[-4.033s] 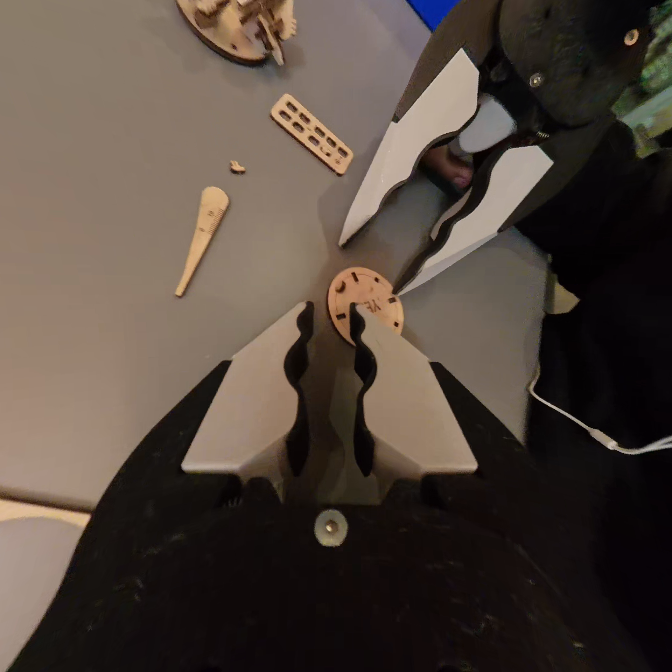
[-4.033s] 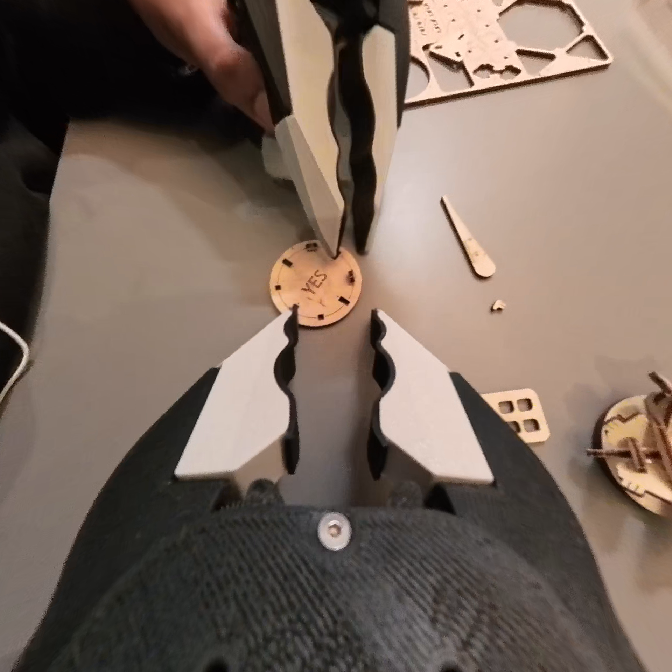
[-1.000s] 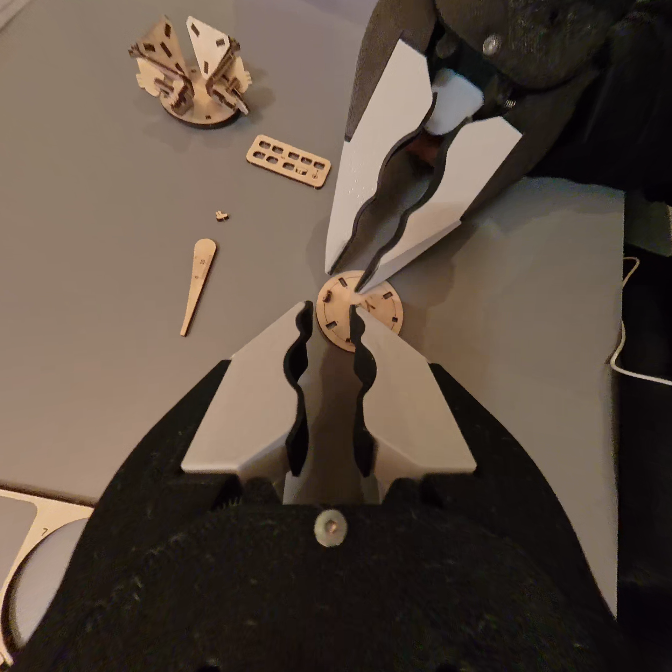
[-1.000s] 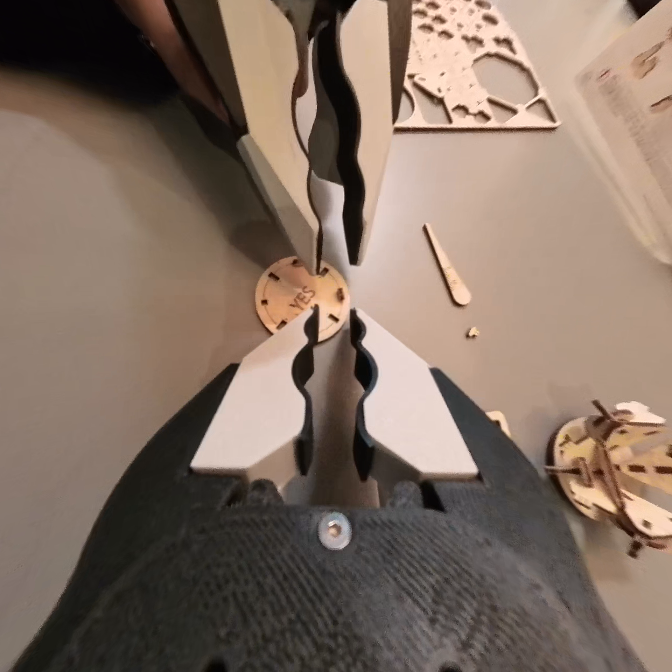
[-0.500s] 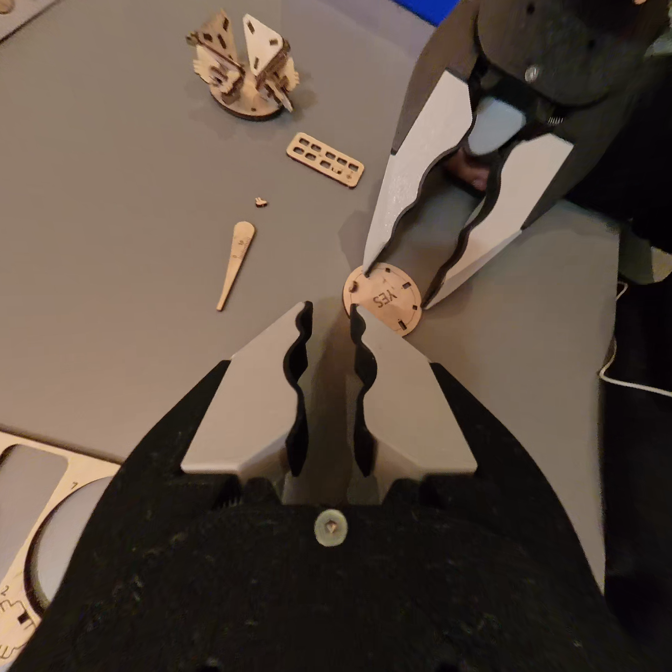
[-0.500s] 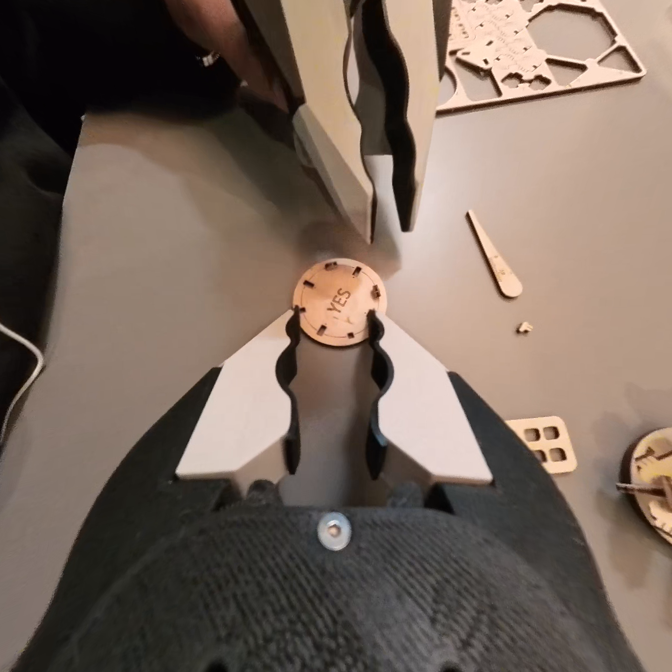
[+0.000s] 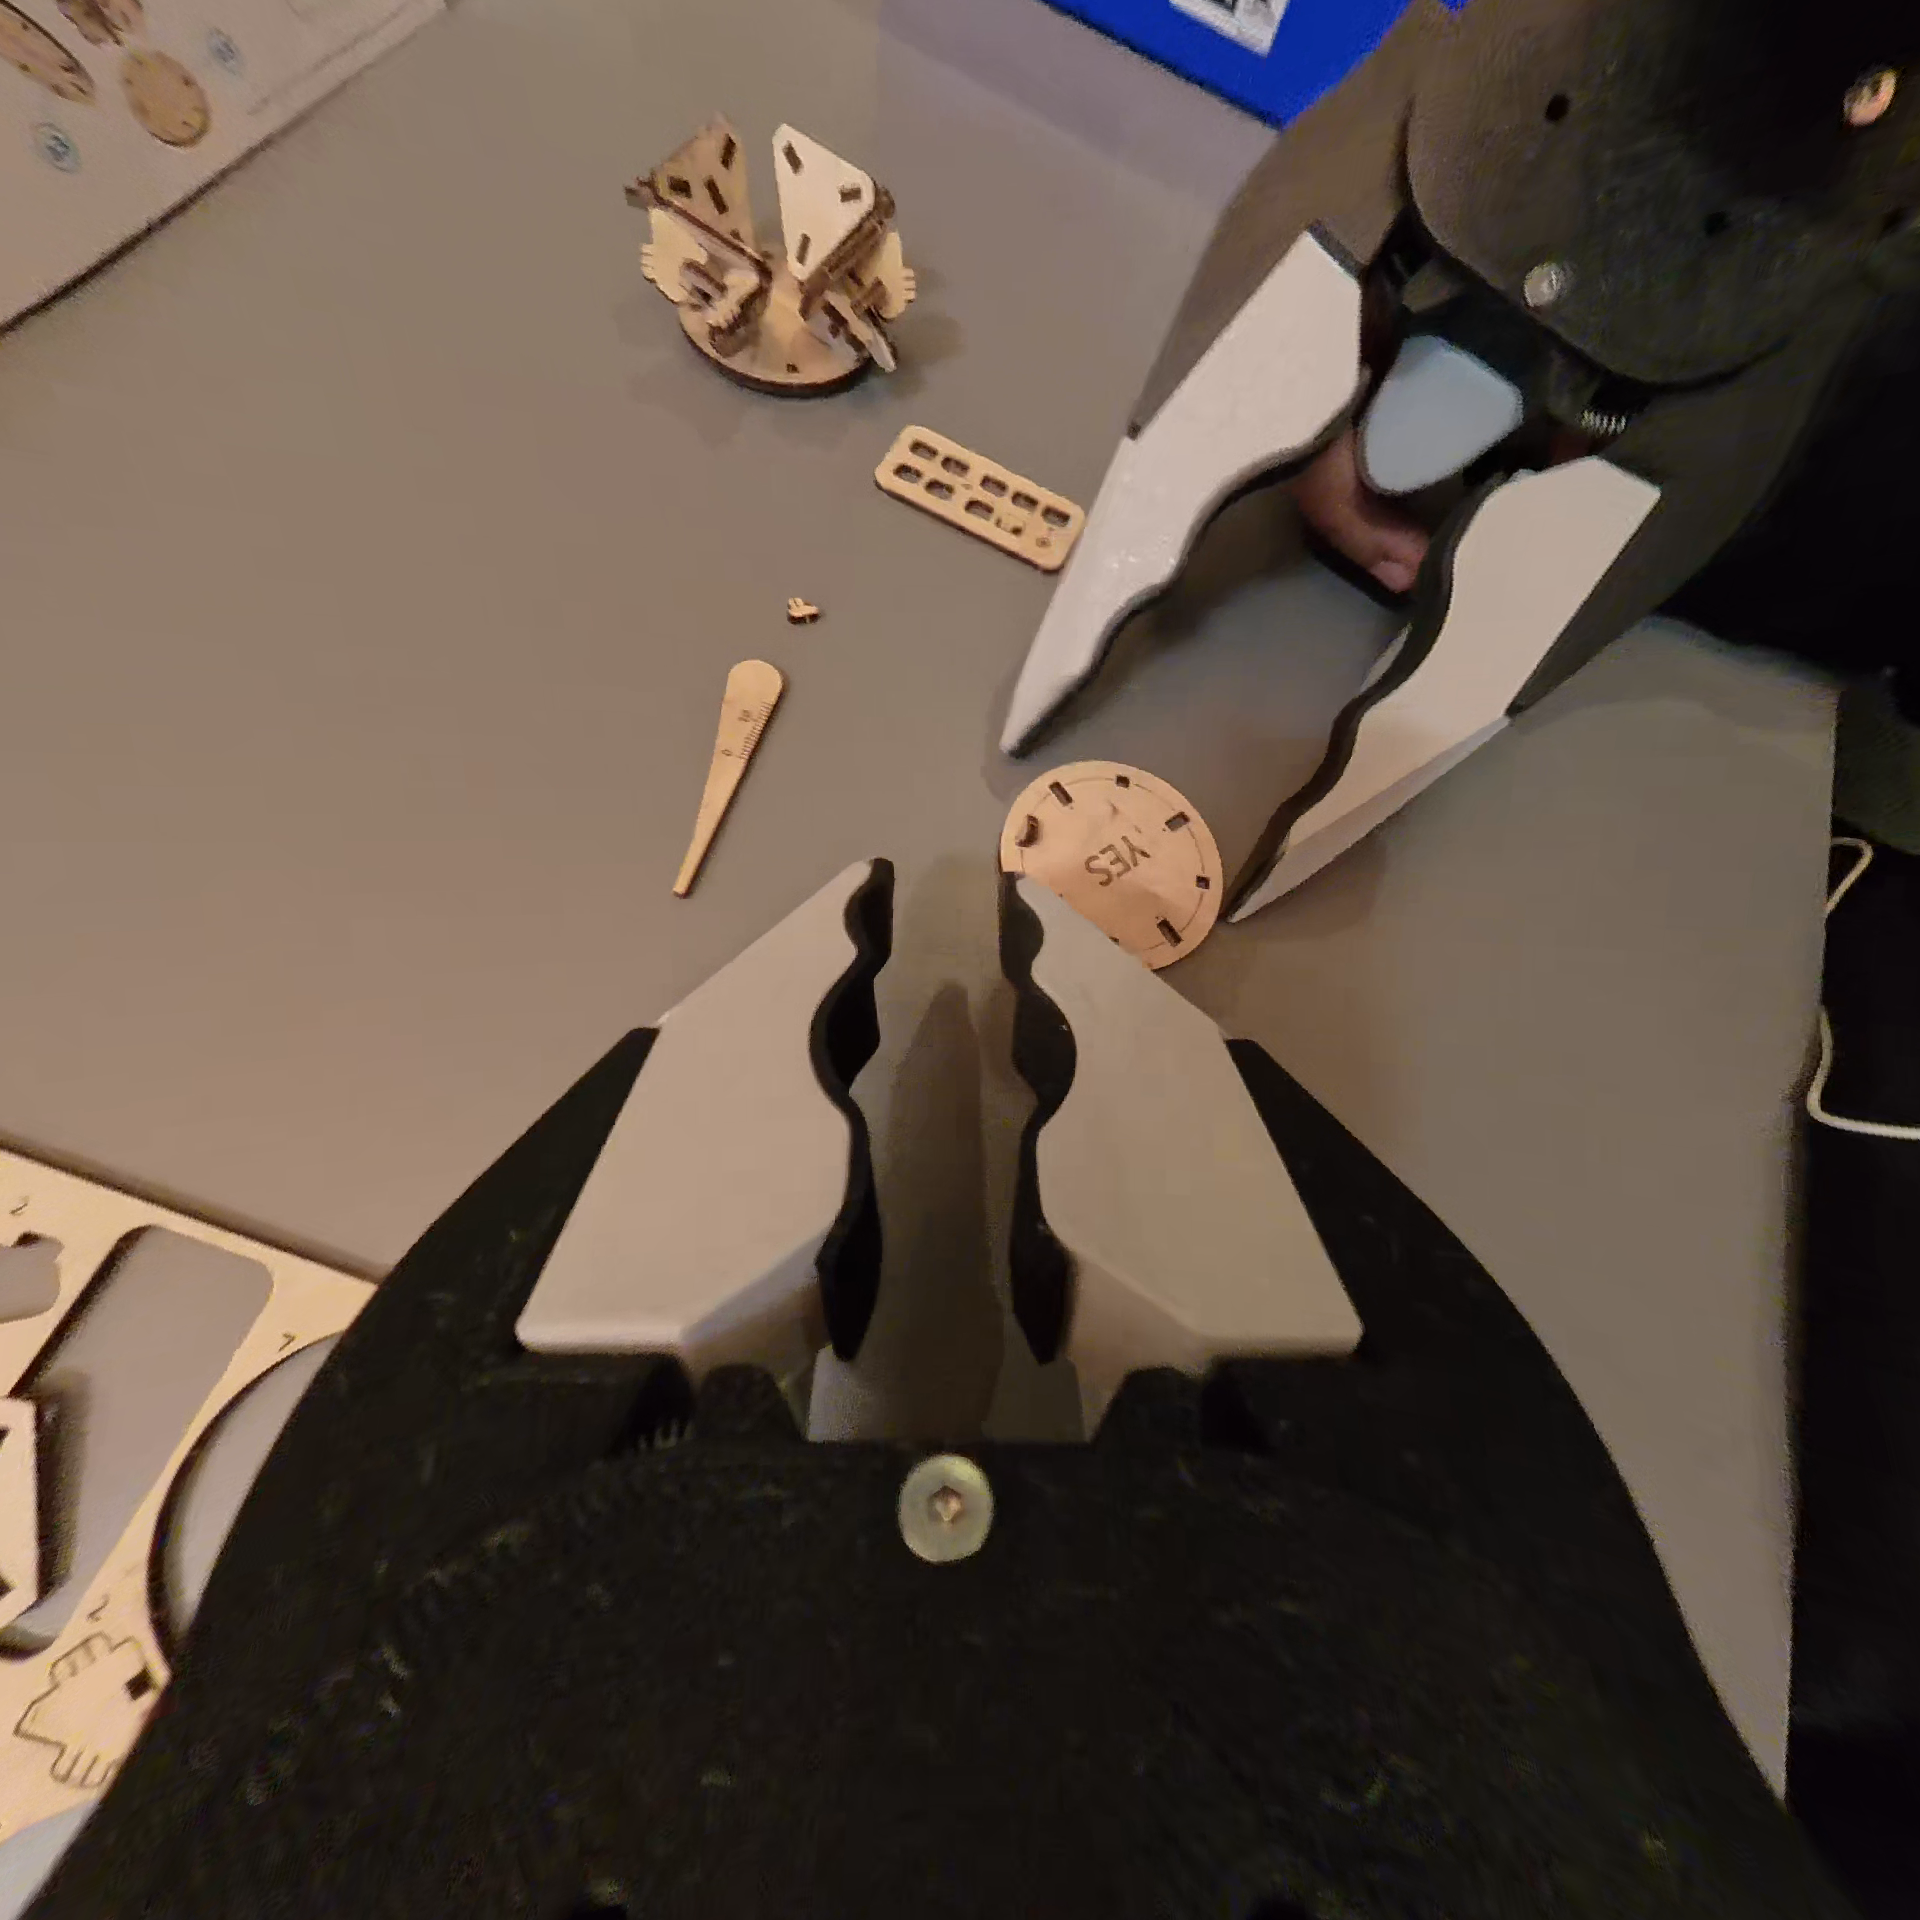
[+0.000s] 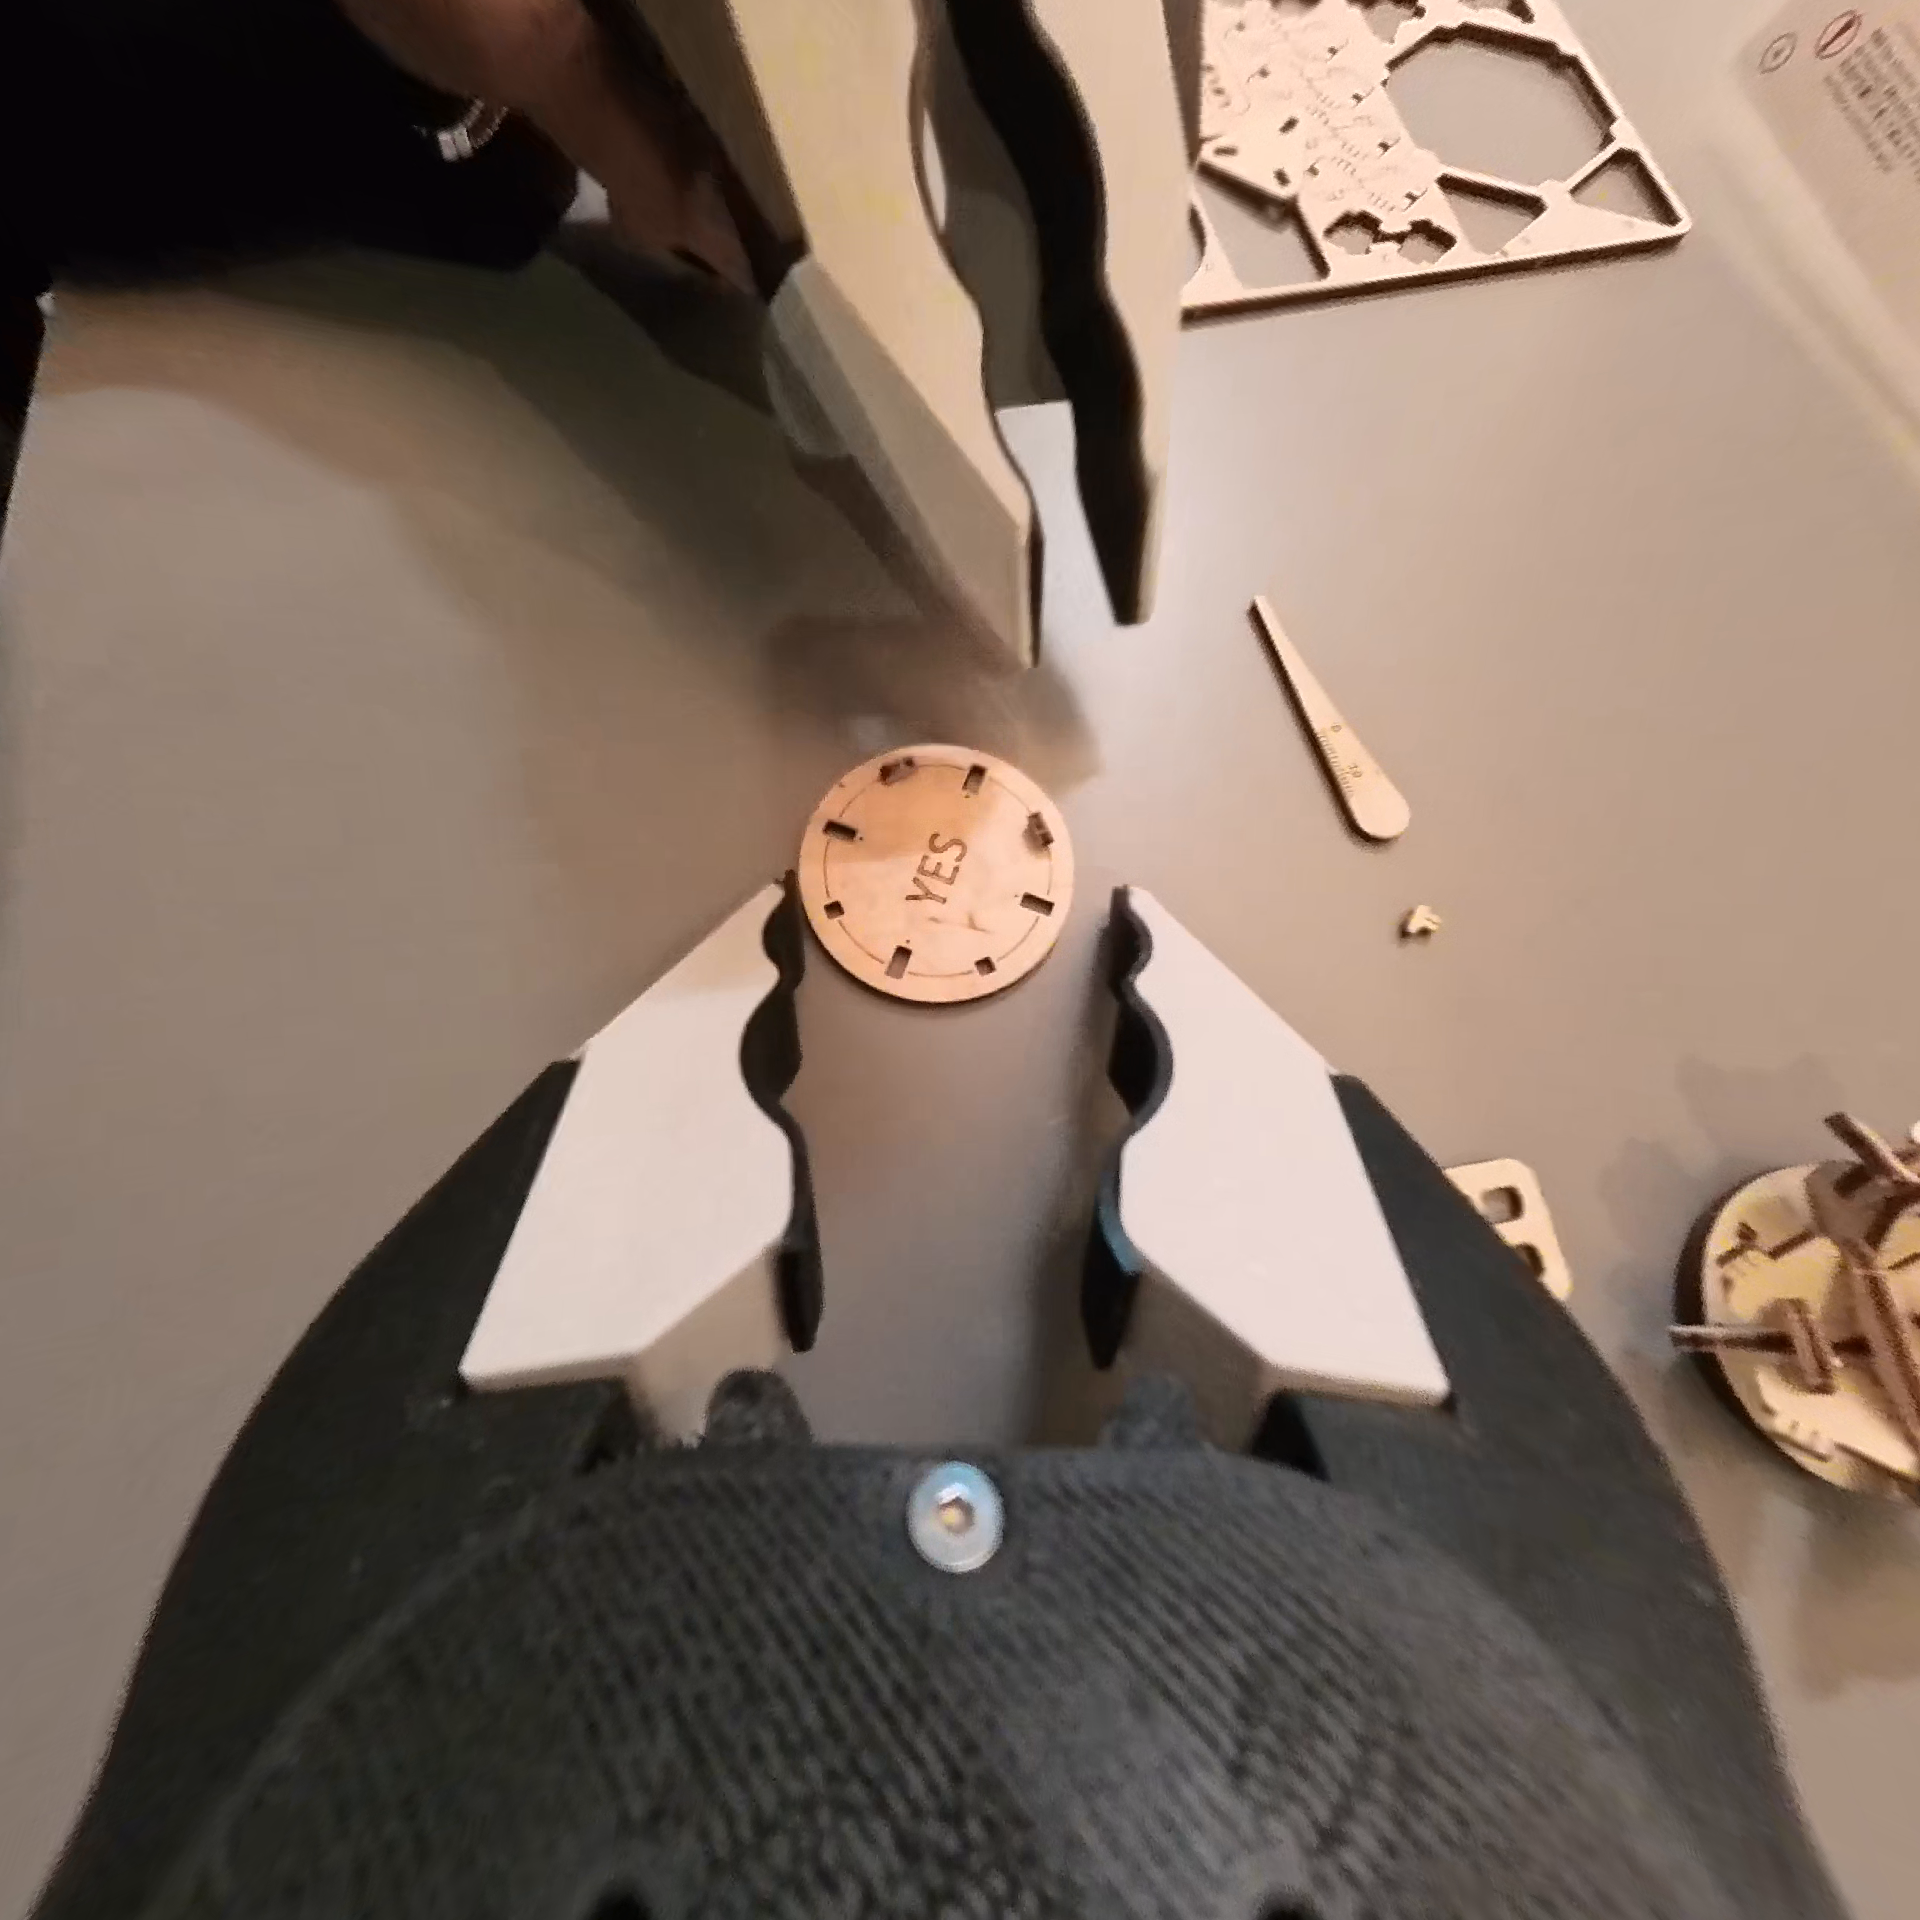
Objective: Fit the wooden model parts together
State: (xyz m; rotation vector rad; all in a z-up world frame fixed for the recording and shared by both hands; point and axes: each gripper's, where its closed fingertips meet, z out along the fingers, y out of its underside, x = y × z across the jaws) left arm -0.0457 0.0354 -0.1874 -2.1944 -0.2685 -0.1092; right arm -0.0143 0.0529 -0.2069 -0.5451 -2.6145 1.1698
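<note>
I am looking at a thin wooden disc (image 8: 936, 876) with small slots near its rim, lying flat close to the table's (image 8: 312, 727) near edge. I judge it light, stiff, somewhat brittle and lying too flush to lift from above; its rim is the place to pinch. My right gripper (image 8: 948, 902) is standing wide apart around it, one fingertip beside the rim, nothing clamped. My left gripper (image 7: 943, 871) is hanging just beside the disc, jaws narrowly apart, empty. A tapered wooden stick (image 8: 1333, 721) is lying farther in.
</note>
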